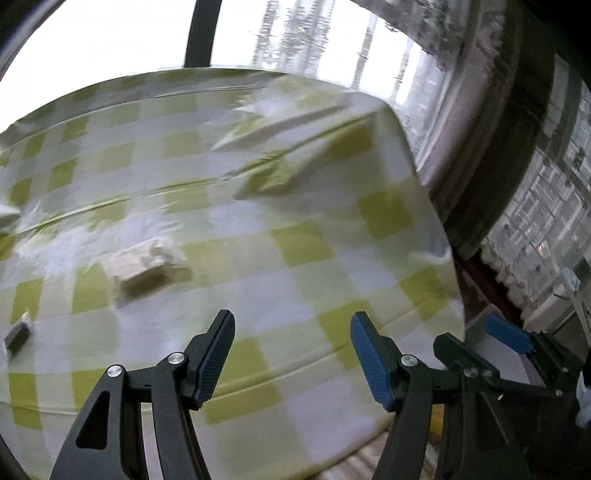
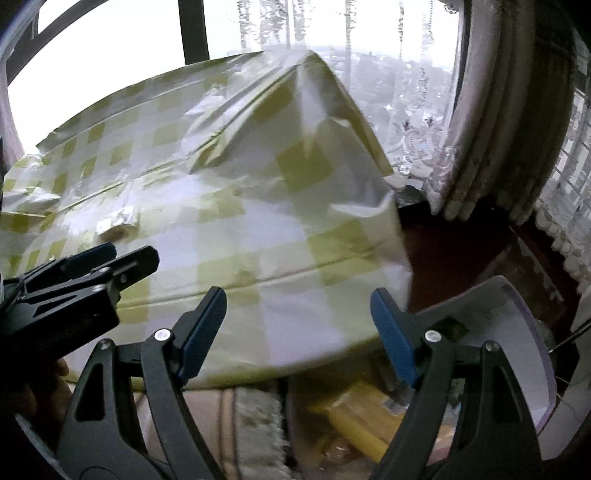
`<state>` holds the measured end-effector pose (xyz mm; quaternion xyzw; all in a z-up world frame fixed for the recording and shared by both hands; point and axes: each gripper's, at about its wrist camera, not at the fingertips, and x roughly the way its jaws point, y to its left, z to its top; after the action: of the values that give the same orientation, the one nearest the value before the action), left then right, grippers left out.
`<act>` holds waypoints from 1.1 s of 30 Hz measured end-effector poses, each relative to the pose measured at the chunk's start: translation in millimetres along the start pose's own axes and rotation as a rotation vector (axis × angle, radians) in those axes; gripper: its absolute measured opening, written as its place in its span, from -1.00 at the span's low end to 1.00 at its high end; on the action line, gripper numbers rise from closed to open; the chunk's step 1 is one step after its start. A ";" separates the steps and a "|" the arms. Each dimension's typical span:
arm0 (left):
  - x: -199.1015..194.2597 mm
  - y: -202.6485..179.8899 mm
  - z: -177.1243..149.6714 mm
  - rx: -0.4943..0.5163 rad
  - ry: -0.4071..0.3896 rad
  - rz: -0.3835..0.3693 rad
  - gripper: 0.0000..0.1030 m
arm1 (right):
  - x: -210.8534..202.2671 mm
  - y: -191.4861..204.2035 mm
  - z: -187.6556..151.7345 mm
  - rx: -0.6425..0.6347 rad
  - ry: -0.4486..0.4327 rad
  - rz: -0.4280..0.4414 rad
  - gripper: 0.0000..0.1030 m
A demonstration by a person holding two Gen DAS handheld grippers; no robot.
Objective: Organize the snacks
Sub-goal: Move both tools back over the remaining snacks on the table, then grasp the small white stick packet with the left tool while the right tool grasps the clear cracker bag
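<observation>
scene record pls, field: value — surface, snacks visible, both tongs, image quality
surface: table under a green-and-white checked cloth, creased
snacks: pale wrapped packet lying on the cloth; small dark item near the left edge of the left view; contents unreadable
left tongs: open, nothing between the pads, above the cloth
right tongs: open, empty, over the table's near edge
beside table: white container, lace curtain
image quality: motion blur in both views

A home room: a table under a green-checked cloth (image 1: 303, 236) stands beside a window (image 1: 110, 33) hung with lace curtains (image 2: 417, 147).
</observation>
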<state>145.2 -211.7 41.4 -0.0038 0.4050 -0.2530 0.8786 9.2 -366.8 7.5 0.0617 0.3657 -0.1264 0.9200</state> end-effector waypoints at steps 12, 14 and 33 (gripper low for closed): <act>-16.3 94.9 -2.7 -0.168 -0.031 0.077 0.27 | 18.1 56.0 17.3 -0.015 0.007 0.081 0.62; -19.5 110.5 -3.5 -0.191 -0.037 0.094 0.27 | 22.6 65.9 19.2 -0.027 0.012 0.092 0.63; -34.8 222.7 -11.9 -0.246 -0.011 0.230 0.27 | 65.7 152.0 34.9 -0.102 0.059 0.186 0.74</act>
<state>216.2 0.4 11.0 -0.0663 0.4260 -0.0992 0.8968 120.4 -240.3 -9.2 0.0522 0.3915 -0.0198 0.9185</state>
